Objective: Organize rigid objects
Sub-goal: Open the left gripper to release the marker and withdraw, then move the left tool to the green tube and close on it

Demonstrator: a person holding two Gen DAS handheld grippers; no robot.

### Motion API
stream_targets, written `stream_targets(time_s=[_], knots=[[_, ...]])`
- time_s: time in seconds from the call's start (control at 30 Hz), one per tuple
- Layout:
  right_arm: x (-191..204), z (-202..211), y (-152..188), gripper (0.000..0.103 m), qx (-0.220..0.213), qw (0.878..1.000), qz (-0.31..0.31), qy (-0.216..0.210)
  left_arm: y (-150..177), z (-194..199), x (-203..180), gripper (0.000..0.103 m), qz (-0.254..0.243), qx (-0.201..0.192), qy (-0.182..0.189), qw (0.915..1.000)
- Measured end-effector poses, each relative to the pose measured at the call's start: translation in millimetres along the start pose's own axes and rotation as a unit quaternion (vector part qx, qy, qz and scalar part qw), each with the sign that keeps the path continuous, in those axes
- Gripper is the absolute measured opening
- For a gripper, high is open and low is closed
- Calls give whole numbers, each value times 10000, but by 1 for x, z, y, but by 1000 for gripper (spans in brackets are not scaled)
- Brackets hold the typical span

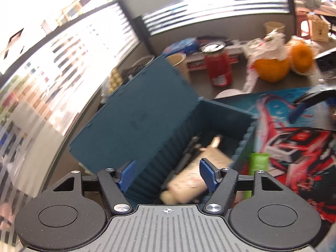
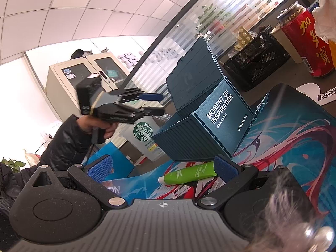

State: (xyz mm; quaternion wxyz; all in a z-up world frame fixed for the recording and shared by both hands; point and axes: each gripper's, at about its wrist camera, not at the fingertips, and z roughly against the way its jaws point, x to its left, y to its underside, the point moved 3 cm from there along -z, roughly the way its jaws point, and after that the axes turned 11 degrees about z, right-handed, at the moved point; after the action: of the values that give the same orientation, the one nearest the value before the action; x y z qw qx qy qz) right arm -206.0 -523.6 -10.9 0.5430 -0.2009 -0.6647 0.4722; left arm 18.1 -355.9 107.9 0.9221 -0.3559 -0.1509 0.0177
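Inside the ribbed teal plastic box (image 1: 226,124) we see a smooth beige bottle (image 1: 195,176). Both our grippers' jaws gape empty; a green tube (image 2: 189,175) lies on the glossy printed mat (image 2: 294,147).

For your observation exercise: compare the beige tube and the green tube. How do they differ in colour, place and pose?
The beige tube lies inside the open teal box; the green tube lies outside it on the printed mat. The beige tube sits between the left gripper fingers, the green one just ahead of the right gripper. Both are squeeze tubes lying on their sides.
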Motion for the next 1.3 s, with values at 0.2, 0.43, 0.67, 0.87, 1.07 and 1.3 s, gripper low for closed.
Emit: stream_targets(time_s=[0.2,0.43,0.67,0.87,1.07,1.3], knots=[[0,0,0,103,-3,10000,-5,18,20,22,-39,90,45,-234,562,9981],[-1,0,0,103,-3,10000,-13,47,57,10,-75,96,295,-93,1192,9924],[-1,0,0,103,-4,10000,-15,68,81,-16,-77,97,797,151,1197,9895],[-1,-1,0,103,3,10000,-16,82,84,-33,-71,97,1199,218,1214,9851],[-1,-1,0,103,4,10000,-16,74,83,-48,-69,98,1304,294,1177,9840],[-1,-1,0,103,-3,10000,-17,84,85,-62,-66,98,1467,328,1158,9818]])
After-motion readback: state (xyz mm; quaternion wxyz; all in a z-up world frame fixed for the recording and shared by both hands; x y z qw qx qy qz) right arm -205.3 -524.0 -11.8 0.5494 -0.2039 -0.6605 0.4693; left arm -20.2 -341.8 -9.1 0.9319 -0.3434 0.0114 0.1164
